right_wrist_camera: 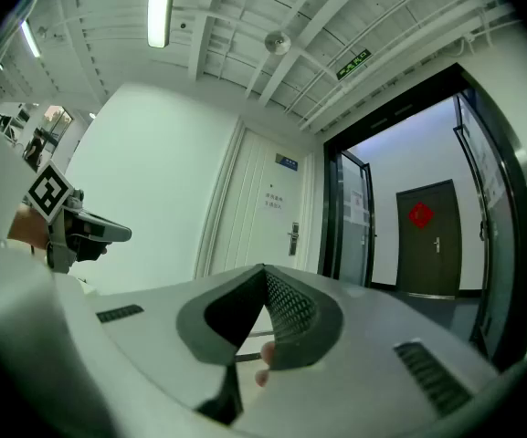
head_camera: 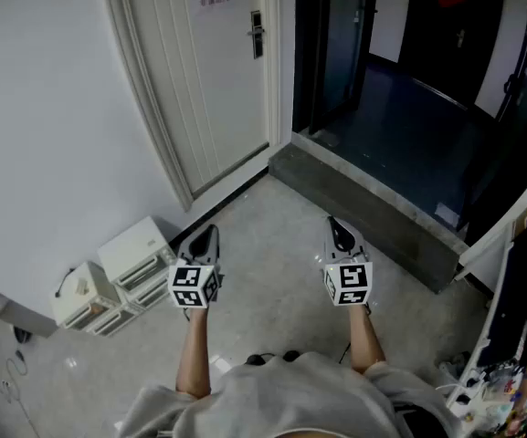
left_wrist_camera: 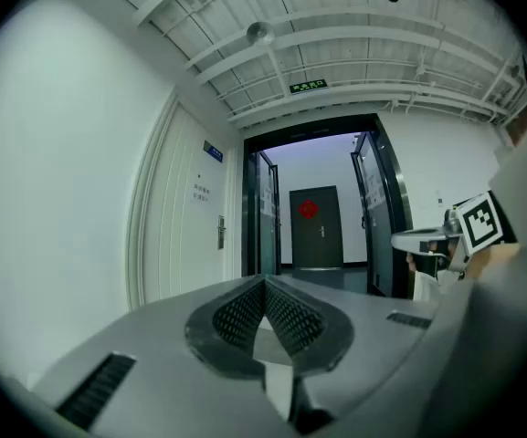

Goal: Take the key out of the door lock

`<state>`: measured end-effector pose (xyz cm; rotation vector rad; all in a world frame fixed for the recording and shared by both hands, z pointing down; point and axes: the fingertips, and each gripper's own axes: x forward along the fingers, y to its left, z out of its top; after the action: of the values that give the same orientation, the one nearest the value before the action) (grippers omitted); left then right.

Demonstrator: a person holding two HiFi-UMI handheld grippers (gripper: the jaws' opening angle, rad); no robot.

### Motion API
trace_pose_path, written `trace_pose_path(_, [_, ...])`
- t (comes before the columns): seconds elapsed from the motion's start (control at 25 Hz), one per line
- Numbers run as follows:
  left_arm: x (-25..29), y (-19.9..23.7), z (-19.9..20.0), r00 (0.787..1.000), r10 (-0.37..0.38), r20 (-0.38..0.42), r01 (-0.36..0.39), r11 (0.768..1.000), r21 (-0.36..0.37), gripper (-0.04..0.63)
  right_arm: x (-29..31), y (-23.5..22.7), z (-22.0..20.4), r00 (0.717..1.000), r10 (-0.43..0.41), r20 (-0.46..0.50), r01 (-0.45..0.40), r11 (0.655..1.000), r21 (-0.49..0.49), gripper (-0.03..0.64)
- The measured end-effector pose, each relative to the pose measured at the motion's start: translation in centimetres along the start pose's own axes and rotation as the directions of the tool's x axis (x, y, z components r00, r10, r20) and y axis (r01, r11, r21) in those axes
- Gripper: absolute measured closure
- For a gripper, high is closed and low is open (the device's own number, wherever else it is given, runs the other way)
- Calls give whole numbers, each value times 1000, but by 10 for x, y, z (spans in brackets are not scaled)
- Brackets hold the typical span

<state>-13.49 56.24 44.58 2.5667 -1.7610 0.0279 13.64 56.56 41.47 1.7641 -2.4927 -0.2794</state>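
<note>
A white door (head_camera: pixel 210 71) stands closed at the far left of the hallway, with a dark lock plate and handle (head_camera: pixel 257 33) on its right side. No key can be made out at this distance. The lock plate (left_wrist_camera: pixel 220 233) is small and far off in the left gripper view, and the same lock plate (right_wrist_camera: pixel 292 240) shows in the right gripper view. My left gripper (head_camera: pixel 206 235) and right gripper (head_camera: pixel 336 226) are held side by side low over the floor, well short of the door. Both are shut, tips touching, with nothing between them.
Two white drawer boxes (head_camera: pixel 135 258) sit against the left wall. A grey stone step (head_camera: pixel 373 208) leads into a dark corridor with glass doors; a dark door with a red ornament (left_wrist_camera: pixel 308 210) stands at its end. Cluttered shelving (head_camera: pixel 519 336) is at the right.
</note>
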Motion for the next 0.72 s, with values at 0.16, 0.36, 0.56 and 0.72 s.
trace_pose_path(0.16, [5, -2, -1, 1000, 2, -2, -2, 1000, 5, 578, 2, -4, -4, 1000, -2, -2, 2, 1000, 6, 595])
trace_pose_path(0.36, [9, -8, -2, 1000, 4, -6, -4, 1000, 3, 578, 2, -12, -8, 1000, 2, -10, -2, 1000, 7, 595])
trace_pose_path(0.56, [14, -18, -5, 1000, 12, -12, -12, 1000, -1, 578, 1, -22, -10, 1000, 14, 1, -14, 1000, 19, 594])
trace_pose_path(0.72, [19, -27, -6, 1000, 21, -15, -21, 1000, -1, 578, 2, -32, -15, 1000, 25, -3, -25, 1000, 8, 594])
